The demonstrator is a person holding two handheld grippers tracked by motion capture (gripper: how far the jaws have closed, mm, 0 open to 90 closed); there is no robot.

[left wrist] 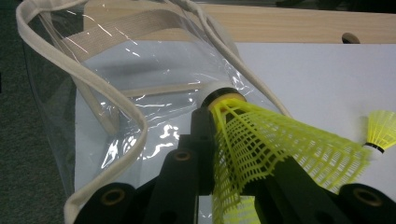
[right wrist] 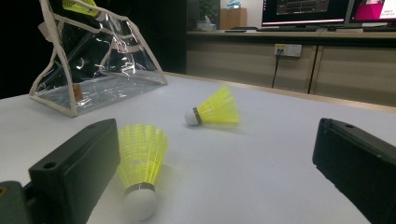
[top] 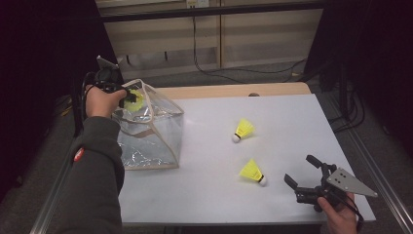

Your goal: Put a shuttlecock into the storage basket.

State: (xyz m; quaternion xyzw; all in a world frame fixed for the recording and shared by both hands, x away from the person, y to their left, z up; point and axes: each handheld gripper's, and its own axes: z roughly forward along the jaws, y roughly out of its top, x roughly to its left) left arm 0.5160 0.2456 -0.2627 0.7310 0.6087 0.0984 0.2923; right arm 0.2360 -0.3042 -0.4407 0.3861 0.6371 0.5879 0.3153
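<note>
A clear plastic bag (top: 151, 131) with beige trim stands at the table's left; its open mouth (left wrist: 112, 84) faces my left gripper (top: 127, 96). That gripper is shut on a yellow shuttlecock (left wrist: 261, 149) by its skirt, cork pointing into the bag's opening. Two more yellow shuttlecocks lie on the white table: a far one (top: 242, 130) (right wrist: 212, 109) and a near one (top: 253, 172) (right wrist: 140, 172). My right gripper (top: 301, 170) hovers at the front right, open, with the near shuttlecock just ahead of its left jaw. The bag (right wrist: 98, 60) also shows far left in the right gripper view.
The white tabletop (top: 292, 122) has a wooden strip (top: 234, 90) along its far edge with a small hole. Cables run on the floor behind. Cabinets and monitors (right wrist: 303, 11) stand beyond the table in the right gripper view.
</note>
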